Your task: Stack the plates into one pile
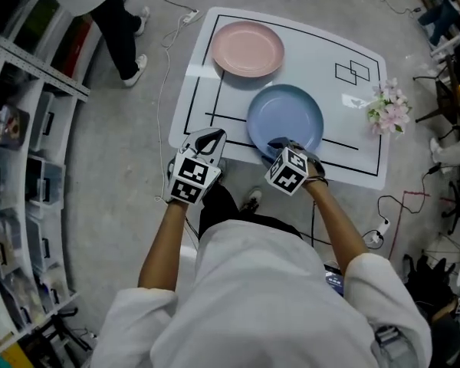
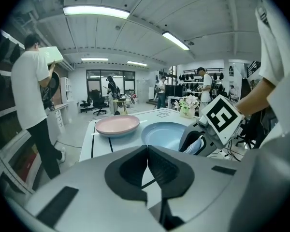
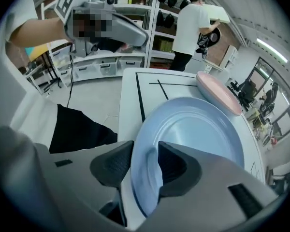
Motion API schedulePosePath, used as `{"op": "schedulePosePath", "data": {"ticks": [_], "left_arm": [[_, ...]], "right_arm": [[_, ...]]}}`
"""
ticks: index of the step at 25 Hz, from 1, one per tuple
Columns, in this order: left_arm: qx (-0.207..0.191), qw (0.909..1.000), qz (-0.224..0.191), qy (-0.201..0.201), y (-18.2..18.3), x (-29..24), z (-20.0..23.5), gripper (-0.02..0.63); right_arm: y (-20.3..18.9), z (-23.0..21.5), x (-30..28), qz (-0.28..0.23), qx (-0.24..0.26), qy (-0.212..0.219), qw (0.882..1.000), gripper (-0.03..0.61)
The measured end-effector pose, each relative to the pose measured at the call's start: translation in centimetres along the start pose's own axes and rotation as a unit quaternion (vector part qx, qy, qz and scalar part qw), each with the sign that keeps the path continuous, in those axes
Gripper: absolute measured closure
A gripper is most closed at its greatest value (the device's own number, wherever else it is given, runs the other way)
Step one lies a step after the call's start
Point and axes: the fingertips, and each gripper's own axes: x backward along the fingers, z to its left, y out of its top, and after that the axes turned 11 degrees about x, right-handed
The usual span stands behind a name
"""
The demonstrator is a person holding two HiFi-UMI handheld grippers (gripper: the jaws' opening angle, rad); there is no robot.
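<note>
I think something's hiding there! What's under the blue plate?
The blue plate lies on the white table. The spot right beneath it is covered, so I can't tell what is there.

Left gripper [image 2: 147, 151] closed, pink plate [image 2: 117, 124], blue plate [image 2: 164, 132]

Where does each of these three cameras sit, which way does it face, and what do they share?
Head view: on the person's head, looking steeply down at the white table; arms, left tool, right tool show.
Left gripper view: on the left tool, facing the pink plate; its shut jaws show.
Right gripper view: on the right tool, facing the blue plate, rim between its closing jaws.
Shared: both plates.
</note>
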Motion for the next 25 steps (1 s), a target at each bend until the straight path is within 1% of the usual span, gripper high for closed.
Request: {"op": "schedulePosePath", "data": {"ticks": [5,6,11,17,19,22,25], "left_arm": [[-0.002,1.0000,0.002,0.002,-0.6,0.6,-0.7,0.594],[-0.001,1.0000,0.002,0.001,-0.5,0.7,-0.7,0.595],[-0.002,1.0000,-0.003,-0.001,0.5,0.7,-0.3,0.594],[-0.009,0.9999,-0.003,-0.005,2.2,0.5,0.5,0.594],[-0.013,0.9999,-0.008,-0.009,3.3,0.0,0.8,0.594],[-0.023,0.9995,-0.012,-0.017,5.1,-0.6,1.4,0.595],[-0.032,0.9991,-0.020,-0.021,7.2,-1.2,2.6,0.595]], "right_arm": [[-0.3,0.5,-0.3,0.005,0.011,-0.001,1.000,0.449],[-0.3,0.5,-0.3,0.007,0.019,-0.006,1.000,0.470],[-1.2,-1.0,0.0,0.033,0.058,-0.046,0.997,0.505],[-1.1,-5.1,2.5,0.048,0.073,-0.106,0.991,0.540],[-1.1,-6.8,3.6,0.053,0.066,-0.123,0.989,0.546],[-1.1,-9.0,5.1,0.053,0.034,-0.139,0.988,0.543],[-0.7,-11.1,6.6,0.050,0.019,-0.156,0.986,0.534]]}}
